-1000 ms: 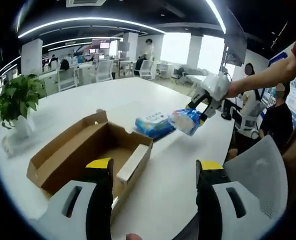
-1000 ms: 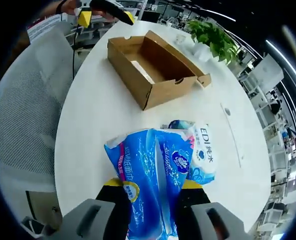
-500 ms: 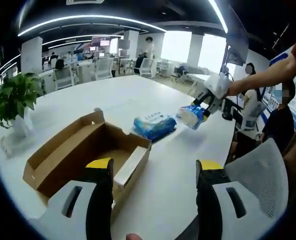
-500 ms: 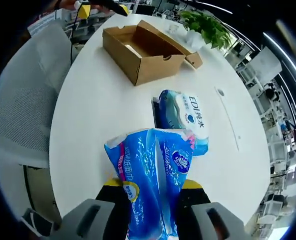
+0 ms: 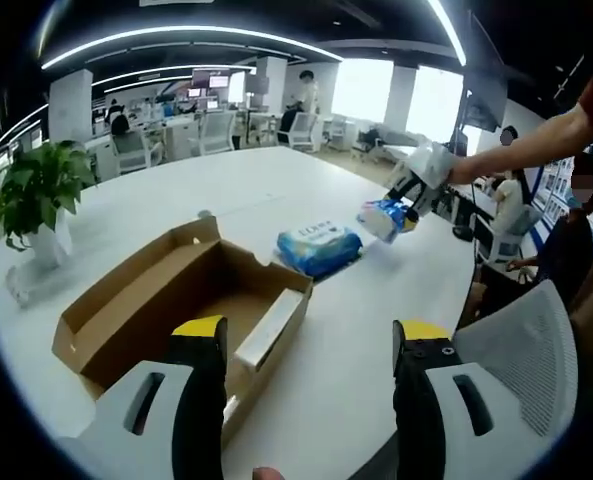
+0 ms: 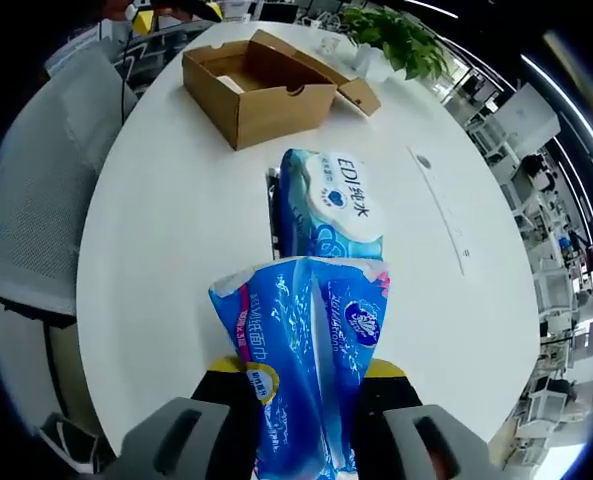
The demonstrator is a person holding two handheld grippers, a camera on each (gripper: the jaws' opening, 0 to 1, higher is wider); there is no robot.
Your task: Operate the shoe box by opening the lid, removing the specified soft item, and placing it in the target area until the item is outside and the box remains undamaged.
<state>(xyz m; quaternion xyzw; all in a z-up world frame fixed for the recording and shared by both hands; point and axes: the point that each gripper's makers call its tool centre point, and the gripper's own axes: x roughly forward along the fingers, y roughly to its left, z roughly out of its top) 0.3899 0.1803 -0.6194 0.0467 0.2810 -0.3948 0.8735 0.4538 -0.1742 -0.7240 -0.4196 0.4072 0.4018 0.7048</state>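
Observation:
An open brown cardboard shoe box [image 5: 176, 300] lies on the white table [image 5: 366, 320], just ahead of my left gripper [image 5: 311, 345], whose jaws stand apart with nothing between them. In the right gripper view the same box [image 6: 256, 85] sits far up the table. My right gripper [image 6: 311, 375] is shut on a blue soft tissue pack [image 6: 301, 340], held above the table. From the left gripper view that pack [image 5: 384, 218] hangs at the right gripper [image 5: 408, 203]. A second blue tissue pack [image 5: 319, 247] rests on the table beyond the box, also seen as the pack [image 6: 328, 205] just ahead of the held one.
A potted plant [image 5: 36, 195] stands at the table's left end, past the box. A white mesh chair [image 5: 521, 340] is beside the table's near edge, and a grey chair [image 6: 46, 190] shows alongside it. People stand at the right [image 5: 566, 230]. Office desks fill the background.
My right gripper has carried the held tissue pack farther from the box, past the pack lying on the table. The left gripper has stayed beside the box, still open.

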